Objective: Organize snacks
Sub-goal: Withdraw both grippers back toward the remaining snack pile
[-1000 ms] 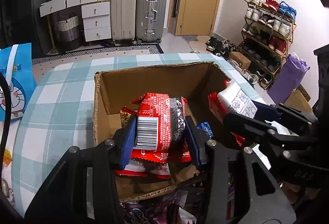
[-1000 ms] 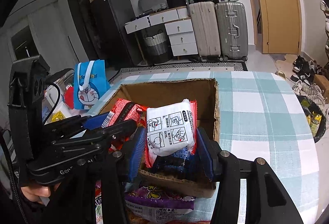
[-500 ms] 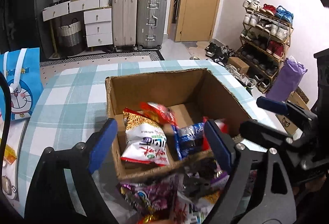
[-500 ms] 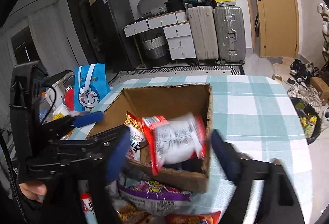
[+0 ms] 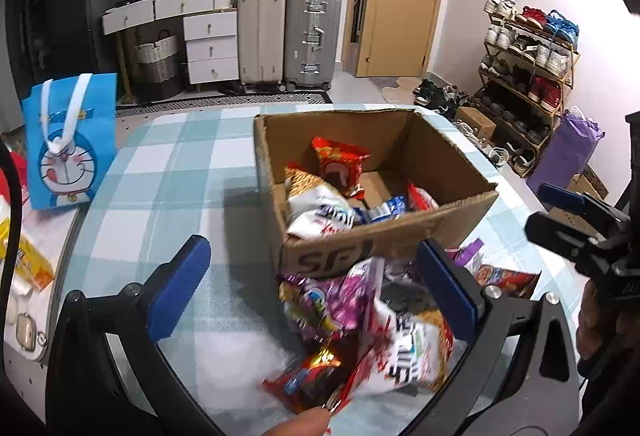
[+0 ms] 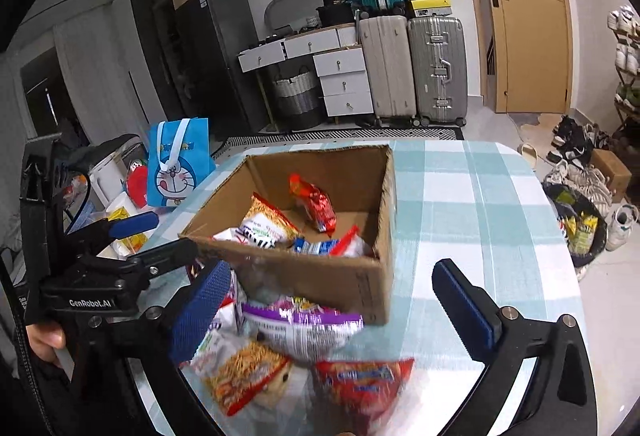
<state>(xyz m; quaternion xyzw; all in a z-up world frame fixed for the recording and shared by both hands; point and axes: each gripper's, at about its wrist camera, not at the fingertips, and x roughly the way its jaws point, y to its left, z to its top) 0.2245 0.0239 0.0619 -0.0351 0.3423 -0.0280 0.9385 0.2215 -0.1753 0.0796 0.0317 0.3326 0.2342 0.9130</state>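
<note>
Both hand-held grippers, left [image 5: 316,290] and right [image 6: 334,310], are hanging released and empty, jaws just opened, over the snack packets [image 6: 304,332] heaped at the tabletop's [image 6: 480,196] near edge; probably choosing one packet, they need clean, centred closure before lifting it into the cardboard box [image 6: 304,274].

My grippers carry blue textured pads [image 5: 178,286] on black frames. The tablecloth [image 6: 472,196] is a teal and white check. The cardboard box [image 5: 384,236] is plain brown with dark letters on its near wall. Inside it I see a red packet [image 5: 338,164] and a white and orange one [image 6: 266,226]. In front lie a purple and white packet [image 6: 304,328] and a red one [image 6: 360,384]. The gift bag [image 5: 68,148] is bright blue with a white cartoon face
</note>
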